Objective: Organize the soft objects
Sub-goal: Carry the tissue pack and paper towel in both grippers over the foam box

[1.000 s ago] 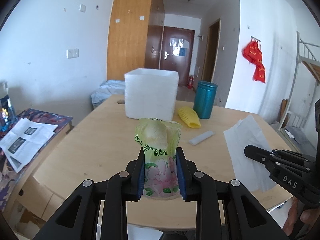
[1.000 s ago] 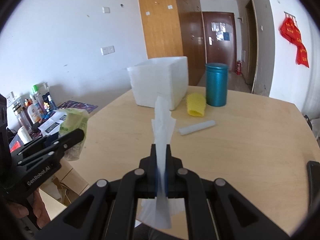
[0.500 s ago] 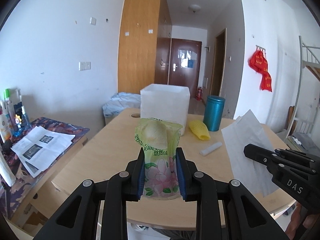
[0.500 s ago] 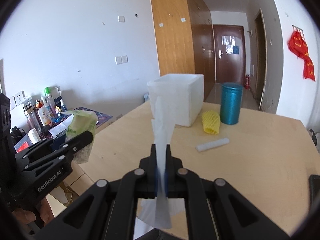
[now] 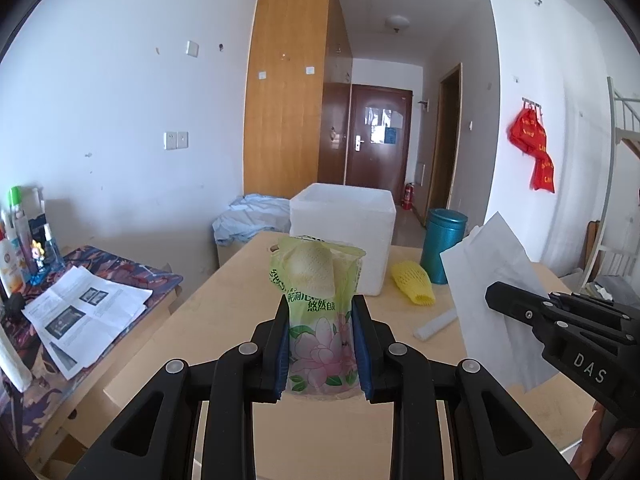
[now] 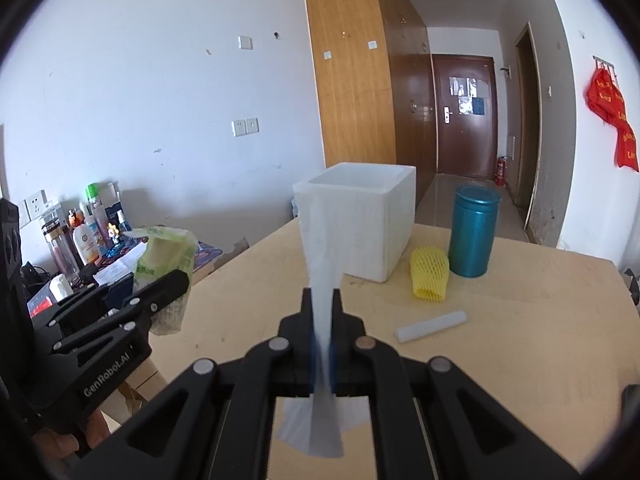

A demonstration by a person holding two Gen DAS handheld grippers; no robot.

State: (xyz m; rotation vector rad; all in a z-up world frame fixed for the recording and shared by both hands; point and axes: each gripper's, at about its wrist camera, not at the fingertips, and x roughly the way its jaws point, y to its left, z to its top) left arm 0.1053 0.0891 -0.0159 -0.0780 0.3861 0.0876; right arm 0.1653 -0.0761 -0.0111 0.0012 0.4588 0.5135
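1. Above the near edge of the round wooden table, our left gripper clamps a green floral tissue pack.
2. Our right gripper pinches a white tissue sheet shut.
3. Unboxed still: the yellow foam net sleeve and white foam stick, lying mid-table beside the white foam box.

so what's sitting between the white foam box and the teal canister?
A yellow foam net sleeve lies on the table in front of the gap between the white foam box and teal canister; the right wrist view shows it best.
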